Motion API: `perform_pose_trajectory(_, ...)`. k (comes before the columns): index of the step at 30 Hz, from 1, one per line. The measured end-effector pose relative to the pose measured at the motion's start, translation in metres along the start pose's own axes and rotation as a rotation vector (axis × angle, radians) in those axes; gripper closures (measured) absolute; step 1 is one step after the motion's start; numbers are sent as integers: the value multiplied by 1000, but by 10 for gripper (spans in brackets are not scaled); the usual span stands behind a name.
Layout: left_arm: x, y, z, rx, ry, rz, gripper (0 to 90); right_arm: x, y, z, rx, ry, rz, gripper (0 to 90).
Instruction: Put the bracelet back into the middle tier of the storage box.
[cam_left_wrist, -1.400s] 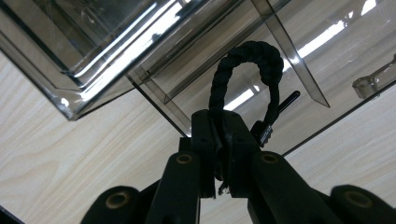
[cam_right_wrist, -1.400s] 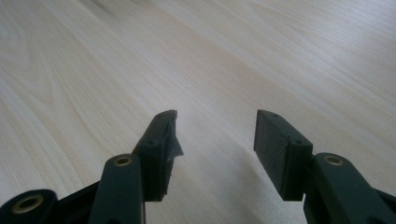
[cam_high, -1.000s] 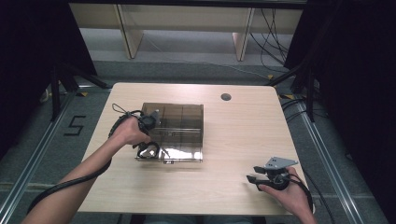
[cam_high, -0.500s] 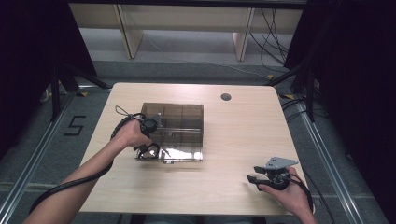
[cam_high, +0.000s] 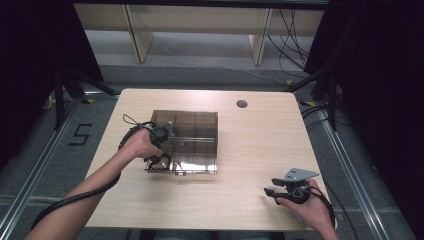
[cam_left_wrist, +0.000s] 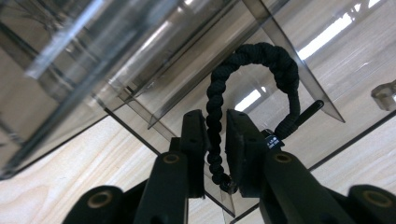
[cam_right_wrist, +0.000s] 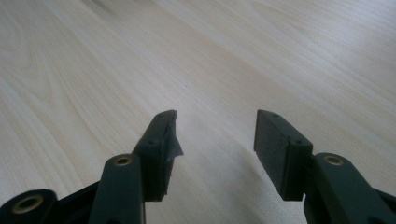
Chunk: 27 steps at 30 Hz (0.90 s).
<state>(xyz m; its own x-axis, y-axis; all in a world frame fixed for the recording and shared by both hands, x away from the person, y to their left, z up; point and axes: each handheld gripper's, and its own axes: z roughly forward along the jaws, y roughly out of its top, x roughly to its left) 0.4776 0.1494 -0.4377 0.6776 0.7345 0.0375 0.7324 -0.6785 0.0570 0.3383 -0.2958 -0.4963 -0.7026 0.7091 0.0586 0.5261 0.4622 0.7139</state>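
A black braided cord bracelet (cam_left_wrist: 252, 84) loops up from between the jaws of my left gripper (cam_left_wrist: 215, 122), which is shut on it. That bracelet hangs over the smoky clear plastic compartment box (cam_left_wrist: 140, 60). In the high view my left gripper (cam_high: 159, 150) is at the box's (cam_high: 192, 135) front left corner, with the bracelet (cam_high: 161, 162) dangling at the box's front edge. Down by the table's front right, my right gripper (cam_high: 270, 192) rests low on the wood; it is open with nothing between its jaws (cam_right_wrist: 215, 126).
The box sits left of centre on a light wooden table (cam_high: 250, 150), with a cable hole (cam_high: 242, 104) at the back. Bare wood lies between the box and my right hand. Dark curtains flank both sides; shelf legs and cables stand beyond the far edge.
My left hand has drawn slightly toward the box's front left corner with the bracelet. The right gripper has stayed in place.
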Motion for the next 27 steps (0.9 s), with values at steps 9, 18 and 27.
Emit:
perform_pose_trajectory(9,-4,0,2,32,-4,10,814,0,0,1,-5,5,-14,497)
perform_pose_trajectory(18,-4,2,3,43,19,34,827,0,-1,0,7,-1,-6,496)
perform_pose_trajectory(27,-5,2,5,44,20,28,825,-1,-1,0,4,-1,-8,496)
